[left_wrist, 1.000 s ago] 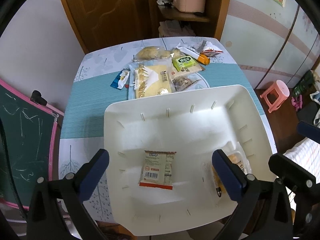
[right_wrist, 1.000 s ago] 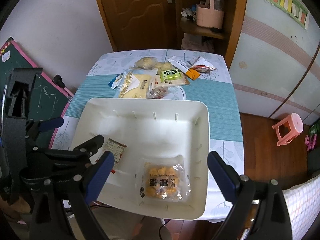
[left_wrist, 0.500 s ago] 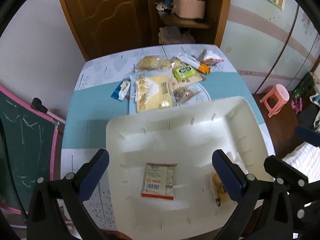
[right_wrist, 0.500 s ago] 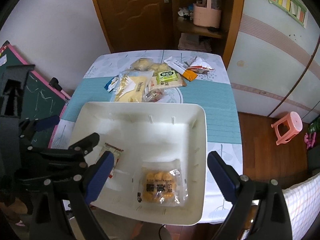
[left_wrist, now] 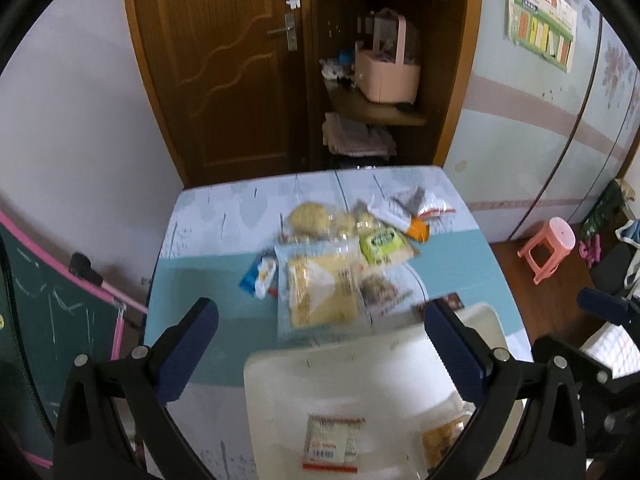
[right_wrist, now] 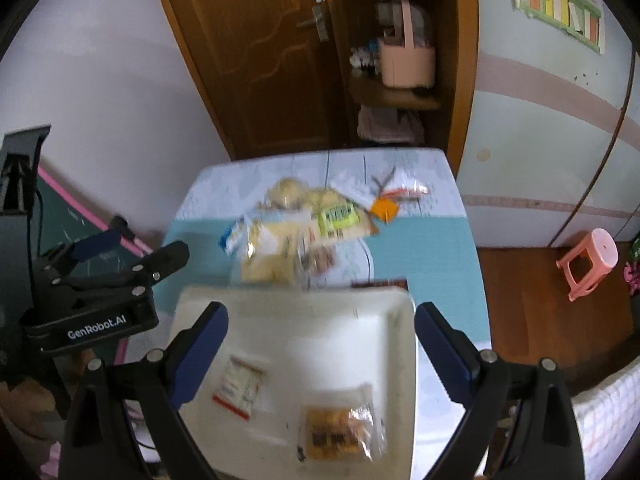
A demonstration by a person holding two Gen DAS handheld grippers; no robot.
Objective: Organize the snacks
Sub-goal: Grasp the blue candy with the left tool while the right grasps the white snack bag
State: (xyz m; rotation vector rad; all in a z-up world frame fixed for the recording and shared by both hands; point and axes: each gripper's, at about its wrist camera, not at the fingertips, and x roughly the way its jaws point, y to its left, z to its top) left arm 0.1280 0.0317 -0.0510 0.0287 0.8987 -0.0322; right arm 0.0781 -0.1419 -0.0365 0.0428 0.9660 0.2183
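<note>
A white tray (left_wrist: 280, 384) (right_wrist: 404, 344) sits at the near end of the table. In it lie a small white packet with a red edge (left_wrist: 334, 442) (right_wrist: 239, 387) and a clear bag of yellow snacks (right_wrist: 340, 432) (left_wrist: 442, 438). A pile of snack packets (left_wrist: 320, 292) (right_wrist: 280, 248) lies beyond the tray, with a green packet (left_wrist: 380, 242) (right_wrist: 338, 214) and an orange one (left_wrist: 418, 229) (right_wrist: 384, 209). My left gripper (left_wrist: 320, 352) is open and empty above the tray's far rim. My right gripper (right_wrist: 320, 352) is open and empty above the tray. The left gripper's body shows in the right wrist view (right_wrist: 92, 292).
The table (left_wrist: 200, 280) has a teal cloth and stands against a wooden door (left_wrist: 224, 60) and a shelf with a pink basket (left_wrist: 386, 76). A green chalkboard (left_wrist: 40, 320) stands at the left. A pink stool (left_wrist: 548, 250) is on the floor at the right.
Both grippers have lifted and tilted up, so the tray has slid down in both views and the door and shelf fill more of the frame. Both stay open and empty.
</note>
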